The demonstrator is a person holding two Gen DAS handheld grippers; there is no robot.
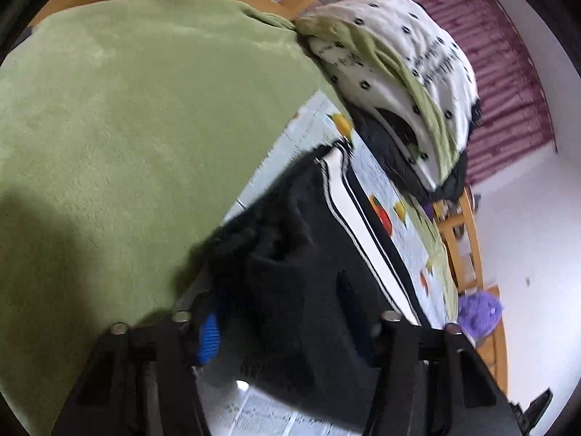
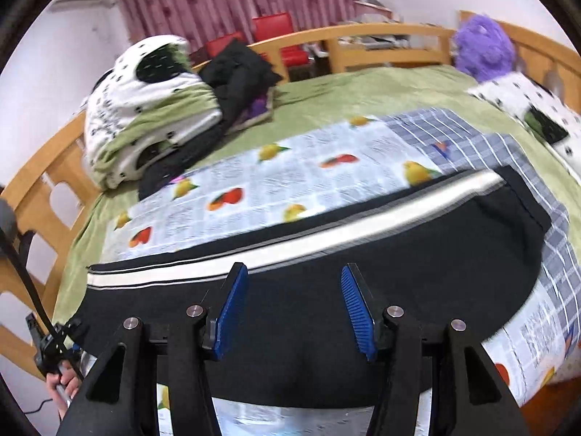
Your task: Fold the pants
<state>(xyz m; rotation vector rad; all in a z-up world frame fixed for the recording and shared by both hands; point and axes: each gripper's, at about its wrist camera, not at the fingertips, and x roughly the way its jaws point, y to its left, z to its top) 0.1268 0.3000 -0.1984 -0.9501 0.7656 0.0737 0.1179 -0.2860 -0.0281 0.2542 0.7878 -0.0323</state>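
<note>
Black pants (image 2: 363,254) with a white side stripe (image 2: 326,232) lie lengthwise on a fruit-print cloth (image 2: 276,178) on the bed. My right gripper (image 2: 295,307) is open just above the pants' near edge, its blue pads (image 2: 234,301) apart and empty. In the left wrist view the left gripper (image 1: 287,323) has its jaws apart, with a bunched end of the pants (image 1: 290,239) lying between and over them. One blue pad (image 1: 208,338) shows; the other is mostly covered by dark fabric. Whether it grips the fabric is unclear.
A green blanket (image 1: 127,127) covers the bed. A white spotted quilt bundle (image 2: 145,109) and dark clothes (image 2: 239,72) sit at the far left. A purple plush (image 2: 483,47) and a wooden bed rail (image 2: 381,36) are at the back. A grey checked cloth (image 2: 464,134) lies right.
</note>
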